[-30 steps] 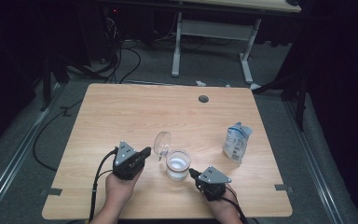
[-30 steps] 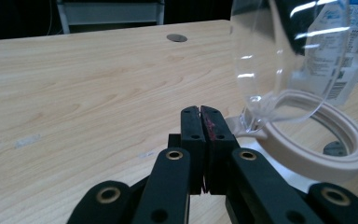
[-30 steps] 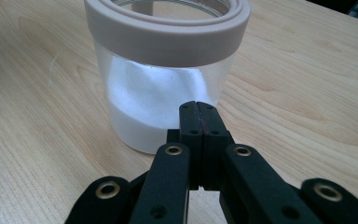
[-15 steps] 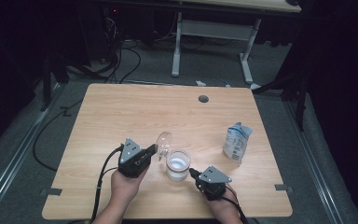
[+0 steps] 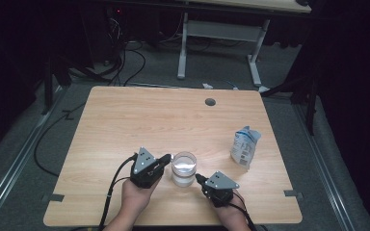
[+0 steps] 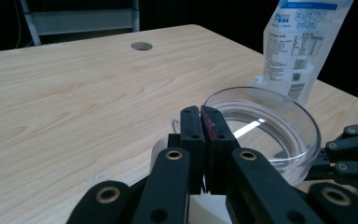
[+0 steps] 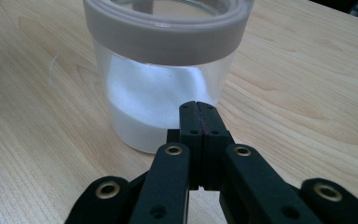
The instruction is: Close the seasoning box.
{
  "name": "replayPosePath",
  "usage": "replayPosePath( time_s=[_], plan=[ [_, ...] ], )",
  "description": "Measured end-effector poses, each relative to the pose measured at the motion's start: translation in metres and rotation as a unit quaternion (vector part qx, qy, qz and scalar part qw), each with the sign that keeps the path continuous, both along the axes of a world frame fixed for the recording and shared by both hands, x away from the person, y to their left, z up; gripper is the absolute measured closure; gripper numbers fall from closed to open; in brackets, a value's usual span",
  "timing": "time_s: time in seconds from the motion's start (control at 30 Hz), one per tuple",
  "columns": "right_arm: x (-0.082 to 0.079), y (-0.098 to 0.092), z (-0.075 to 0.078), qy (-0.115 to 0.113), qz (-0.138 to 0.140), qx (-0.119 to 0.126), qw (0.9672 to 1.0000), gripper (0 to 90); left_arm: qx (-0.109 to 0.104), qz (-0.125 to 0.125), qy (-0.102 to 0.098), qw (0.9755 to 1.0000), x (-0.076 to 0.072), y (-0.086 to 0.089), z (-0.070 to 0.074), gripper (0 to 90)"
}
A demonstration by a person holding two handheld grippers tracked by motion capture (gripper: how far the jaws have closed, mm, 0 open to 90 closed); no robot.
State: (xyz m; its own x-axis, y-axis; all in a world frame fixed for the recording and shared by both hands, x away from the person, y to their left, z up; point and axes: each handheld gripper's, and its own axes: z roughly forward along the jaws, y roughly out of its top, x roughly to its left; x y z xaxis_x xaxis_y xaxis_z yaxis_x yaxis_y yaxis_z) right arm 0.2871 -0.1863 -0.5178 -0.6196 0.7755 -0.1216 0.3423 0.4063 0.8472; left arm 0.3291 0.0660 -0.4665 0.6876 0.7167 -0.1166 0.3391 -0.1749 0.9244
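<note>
Dark room; wooden table [image 5: 139, 120] (jar [image 5: 183, 168] near front).

A clear, glossy glass jar [image 7: 165, 60] holding white powder is sitting on a matt, pale wood-grain table [image 5: 139, 120]. A printed plastic pouch [image 5: 244, 147] is showing a slight sheen. Matt black fingers [image 7: 193, 126] are looking like plastic.

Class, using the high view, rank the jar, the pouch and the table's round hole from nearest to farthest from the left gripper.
1. Jar: right beside the left gripper.
2. Pouch: near the table's right edge.
3. Hole: toward the far edge.

Pouch [image 6: 298, 46] with blue heading and fine print, too small to read
</note>
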Motion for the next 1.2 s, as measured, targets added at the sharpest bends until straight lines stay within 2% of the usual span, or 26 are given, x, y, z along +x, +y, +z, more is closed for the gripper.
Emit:
replayPosePath(
  time_s=[0.2, 0.3, 0.43, 0.5, 0.53, 0.57, 0.6, 0.63, 0.7, 0.8, 0.9, 0.93, 0.97, 1.0, 1.03, 1.13, 1.2],
  plan=[
    [0.0, 0.0, 0.0, 0.002, -0.001, 0.002, 1.0, 90.0, 0.013, 0.006, -0.005, 0.9999, -0.003, 0.012, -0.005, 87.2],
    [0.001, -0.004, 0.001, 0.002, -0.007, 0.005, 1.0, 90.0, 0.027, 0.019, 0.002, 0.9995, -0.004, 0.03, -0.014, 86.4],
    [0.004, -0.008, 0.003, 0.001, -0.016, 0.005, 0.9999, 90.0, 0.039, 0.035, 0.008, 0.9986, -0.014, 0.053, -0.029, 84.1],
    [0.004, -0.012, 0.004, 0.001, -0.02, 0.007, 0.9998, 90.0, 0.044, 0.052, 0.014, 0.9976, -0.021, 0.071, -0.041, 81.8],
    [0.004, -0.012, 0.004, 0.001, -0.02, 0.007, 0.9998, 90.0, 0.044, 0.052, 0.014, 0.9976, -0.021, 0.071, -0.041, 81.2],
    [0.005, -0.014, 0.007, -0.003, -0.021, 0.013, 0.9997, 90.0, 0.052, 0.062, 0.021, 0.9965, -0.023, 0.081, -0.045, 80.3],
    [0.005, -0.014, 0.007, -0.003, -0.021, 0.013, 0.9997, 90.0, 0.052, 0.062, 0.021, 0.9965, -0.023, 0.081, -0.045, 79.1],
    [0.006, -0.014, 0.01, -0.006, -0.023, 0.011, 0.9997, 90.0, 0.062, 0.075, 0.018, 0.9951, -0.024, 0.089, -0.045, 79.1],
    [0.008, -0.016, 0.017, -0.012, -0.024, 0.019, 0.9995, 90.0, 0.053, 0.085, 0.022, 0.9948, -0.026, 0.096, -0.047, 76.6],
    [0.018, -0.015, 0.021, -0.014, -0.031, 0.028, 0.999, 90.0, 0.051, 0.092, 0.031, 0.9939, -0.03, 0.102, -0.053, 72.3],
    [0.033, -0.01, 0.022, -0.021, -0.039, 0.016, 0.9989, 90.0, 0.054, 0.097, 0.04, 0.993, -0.034, 0.109, -0.059, 67.5],
    [0.033, -0.01, 0.022, -0.021, -0.039, 0.016, 0.9989, 90.0, 0.054, 0.097, 0.04, 0.993, -0.034, 0.109, -0.059, 66.4],
    [0.034, -0.009, 0.02, -0.014, -0.036, 0.03, 0.9988, 90.0, 0.05, 0.101, 0.037, 0.9929, -0.033, 0.112, -0.058, 65.5],
    [0.034, -0.009, 0.02, -0.014, -0.036, 0.03, 0.9988, 90.0, 0.05, 0.101, 0.037, 0.9929, -0.033, 0.112, -0.058, 64.9],
    [0.033, -0.006, 0.018, -0.016, -0.031, 0.018, 0.9992, 90.0, 0.048, 0.103, 0.034, 0.993, -0.033, 0.113, -0.057, 64.1],
    [0.03, -0.004, 0.016, -0.015, -0.026, 0.023, 0.9993, 90.0, 0.046, 0.106, 0.032, 0.9928, -0.03, 0.117, -0.057, 63.0],
    [0.028, -0.002, 0.016, -0.018, -0.026, 0.019, 0.9993, 90.0, 0.039, 0.109, 0.038, 0.9925, -0.029, 0.119, -0.058, 62.5]
  ],
)
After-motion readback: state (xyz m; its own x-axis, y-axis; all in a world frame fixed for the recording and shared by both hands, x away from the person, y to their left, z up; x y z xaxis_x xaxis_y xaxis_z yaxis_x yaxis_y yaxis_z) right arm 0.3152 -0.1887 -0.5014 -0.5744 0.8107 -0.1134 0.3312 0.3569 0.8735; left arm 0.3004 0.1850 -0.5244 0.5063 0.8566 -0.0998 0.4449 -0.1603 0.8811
